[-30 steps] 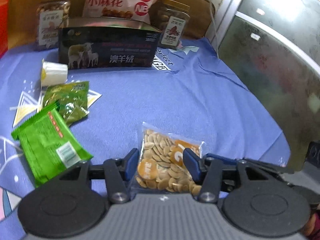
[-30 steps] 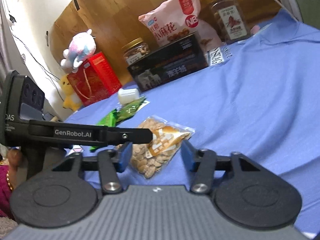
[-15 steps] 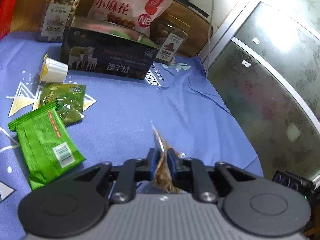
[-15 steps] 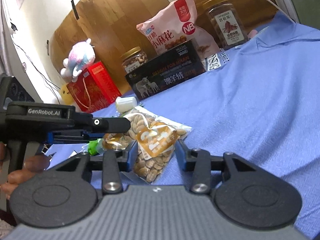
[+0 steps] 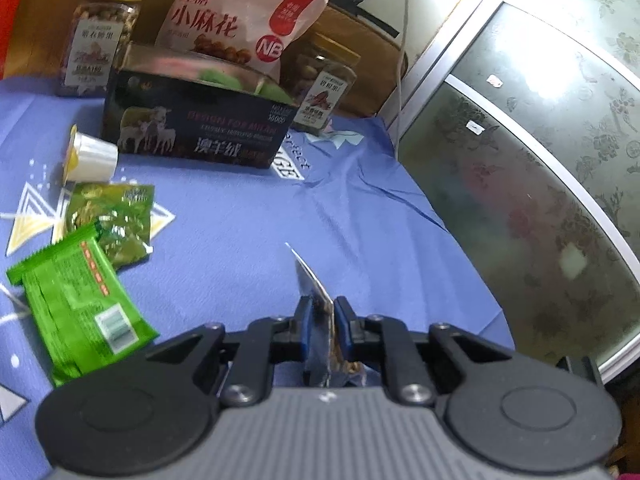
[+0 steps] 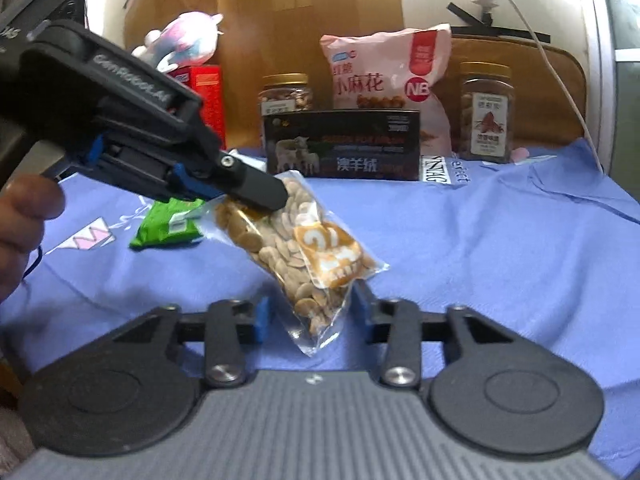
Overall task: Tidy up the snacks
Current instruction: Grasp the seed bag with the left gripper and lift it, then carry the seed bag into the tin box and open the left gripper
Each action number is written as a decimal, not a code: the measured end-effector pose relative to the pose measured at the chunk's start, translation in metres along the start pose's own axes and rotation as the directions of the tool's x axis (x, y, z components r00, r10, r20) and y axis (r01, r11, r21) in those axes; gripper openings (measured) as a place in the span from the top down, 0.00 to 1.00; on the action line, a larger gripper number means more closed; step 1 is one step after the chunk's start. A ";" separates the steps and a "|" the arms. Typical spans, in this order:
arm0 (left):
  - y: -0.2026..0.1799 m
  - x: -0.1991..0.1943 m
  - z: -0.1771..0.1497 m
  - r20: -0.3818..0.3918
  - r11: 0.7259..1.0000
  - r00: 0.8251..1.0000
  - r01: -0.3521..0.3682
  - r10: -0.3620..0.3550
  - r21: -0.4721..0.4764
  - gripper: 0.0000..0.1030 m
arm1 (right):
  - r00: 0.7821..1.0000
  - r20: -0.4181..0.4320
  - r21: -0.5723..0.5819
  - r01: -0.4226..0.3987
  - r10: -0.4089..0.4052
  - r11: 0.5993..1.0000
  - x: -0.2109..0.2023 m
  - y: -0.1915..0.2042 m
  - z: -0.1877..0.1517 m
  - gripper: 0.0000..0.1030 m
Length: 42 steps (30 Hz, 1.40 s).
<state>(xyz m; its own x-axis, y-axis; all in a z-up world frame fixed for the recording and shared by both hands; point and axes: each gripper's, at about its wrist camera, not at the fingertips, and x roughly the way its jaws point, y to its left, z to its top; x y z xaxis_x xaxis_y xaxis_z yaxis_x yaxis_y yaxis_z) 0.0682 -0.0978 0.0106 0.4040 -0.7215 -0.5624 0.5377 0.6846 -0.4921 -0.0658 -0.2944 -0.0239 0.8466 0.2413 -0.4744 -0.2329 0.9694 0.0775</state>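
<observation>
The left tongs (image 5: 321,322), stamped "GenRobot.AI" on the side, are clamped on one clear seed packet (image 6: 304,246) with an orange label, holding it by its upper end so that it hangs tilted in the air above the blue cloth (image 6: 500,248) covering the desk. The packet's lower end dangles between the fingers of the right tongs (image 6: 310,316), which stand wide apart with nothing gripped; whether they touch the packet cannot be told.

Along the desk's far edge stand two nut jars with gold lids, one jar (image 5: 98,36) toward the far left corner and the other jar (image 5: 324,88) toward the far right, their labels in Chinese too small to read. Between them leans one pink bag (image 5: 236,20) printed "小麻花" with a round "NB" badge. In front of it sits one dark box (image 5: 192,124) showing sheep, the words "DESIGN FOR MILAN" and "澳羊绒".

Toward the left edge lie two green packets, a bright one (image 5: 76,300) bearing a barcode and a darker one (image 5: 110,216) just beyond it, overlapping at the corners. One small white cup (image 5: 90,156) lies on its side near the box. Letters on the cloth read partly "erfect".
</observation>
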 end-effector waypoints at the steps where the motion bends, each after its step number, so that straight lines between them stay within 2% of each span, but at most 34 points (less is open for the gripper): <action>1: 0.000 -0.001 0.001 0.007 1.000 1.000 0.000 0.000 0.006 0.87 | 1.000 0.012 -0.008 0.011 -0.011 1.000 -0.001 0.000 0.001 0.64; 8: 0.001 -0.018 0.027 0.091 0.999 0.996 0.011 -0.014 0.035 0.87 | 0.989 0.131 -0.131 0.082 -0.065 0.988 0.004 0.011 0.029 0.66; 16: 0.024 -0.022 0.087 0.208 0.997 0.977 -0.066 0.054 0.051 0.86 | 0.980 0.196 -0.230 0.087 -0.042 0.969 0.060 0.007 0.084 0.66; 22: 0.057 -0.006 0.140 0.253 0.988 0.958 -0.149 0.137 0.031 0.86 | 0.984 0.179 -0.241 0.067 -0.023 0.968 0.123 0.008 0.125 0.66; 26: 0.079 0.008 0.163 0.267 0.980 0.946 -0.197 0.185 0.021 0.86 | 0.988 0.153 -0.263 0.073 -0.034 0.962 0.160 0.006 0.143 0.65; 28: 0.089 0.019 0.171 0.265 0.970 0.937 -0.242 0.229 0.018 0.84 | 0.991 0.128 -0.279 0.081 -0.047 0.957 0.175 0.006 0.147 0.61; 29: 0.093 0.026 0.173 0.265 0.962 0.929 -0.273 0.259 0.017 0.79 | 0.991 0.121 -0.279 0.088 -0.056 0.956 0.183 0.005 0.149 0.51; 30: 0.098 0.033 0.176 0.261 0.952 0.920 -0.307 0.293 0.015 0.74 | 0.990 0.127 -0.274 0.095 -0.062 0.957 0.187 0.004 0.150 0.50; 33: 0.106 0.042 0.176 0.237 0.931 0.907 -0.363 0.347 0.026 0.74 | 0.991 0.117 -0.237 0.096 -0.069 0.967 0.189 -0.002 0.153 0.50; 36: 0.109 0.022 0.164 0.260 0.945 0.914 -0.326 0.312 0.012 0.74 | 0.989 0.144 -0.173 0.063 -0.038 0.983 0.163 -0.008 0.148 0.50; 38: 0.111 0.006 0.152 0.276 0.948 0.911 -0.319 0.306 0.002 0.74 | 0.988 0.153 -0.135 0.030 -0.009 0.990 0.145 -0.008 0.141 0.50; 42: 0.124 -0.013 0.125 0.227 0.954 0.927 -0.295 0.299 -0.052 0.72 | 0.990 0.081 -0.093 -0.111 0.119 0.989 0.134 0.001 0.123 0.50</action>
<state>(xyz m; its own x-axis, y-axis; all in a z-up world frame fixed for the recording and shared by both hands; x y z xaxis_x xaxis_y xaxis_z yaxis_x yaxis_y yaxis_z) 0.2218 -0.0163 0.0404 0.7034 -0.4874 -0.5174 0.3551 0.8715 -0.3383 0.1060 -0.2552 0.0203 0.8488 0.3574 -0.3895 -0.3688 0.9283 0.0481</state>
